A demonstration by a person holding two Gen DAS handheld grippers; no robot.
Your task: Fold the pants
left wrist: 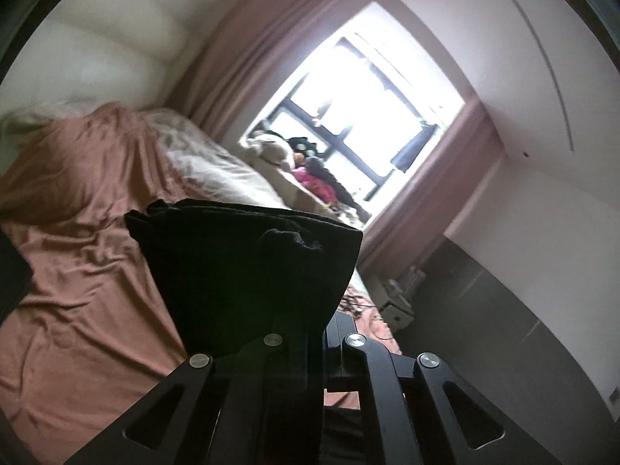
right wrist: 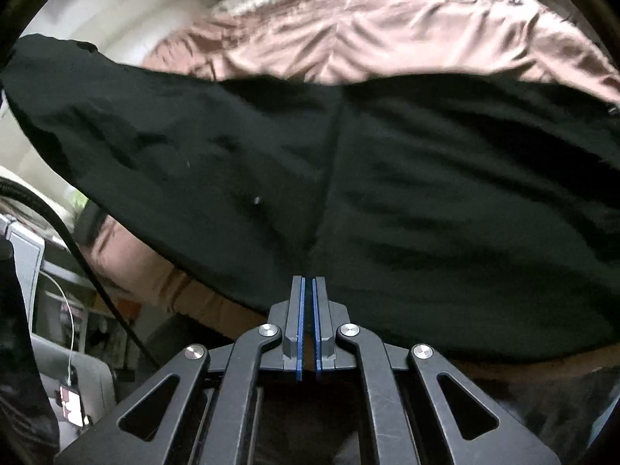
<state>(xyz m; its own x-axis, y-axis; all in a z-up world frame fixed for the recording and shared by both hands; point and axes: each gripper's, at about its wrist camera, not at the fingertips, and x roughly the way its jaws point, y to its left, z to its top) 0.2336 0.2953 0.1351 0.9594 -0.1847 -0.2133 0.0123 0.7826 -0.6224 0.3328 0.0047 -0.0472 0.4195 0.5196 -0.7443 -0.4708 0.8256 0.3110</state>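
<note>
Right wrist view: my right gripper (right wrist: 309,283) pinches the pants (right wrist: 426,193), which stretch sideways above the bed (right wrist: 348,31). My left gripper (left wrist: 298,333) clamps their bunched end, raised higher.

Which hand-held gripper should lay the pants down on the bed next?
Left, probably. The left hand-held gripper holds bunched black pants above the bedspread; the right hand-held gripper only pinches an edge.
</note>
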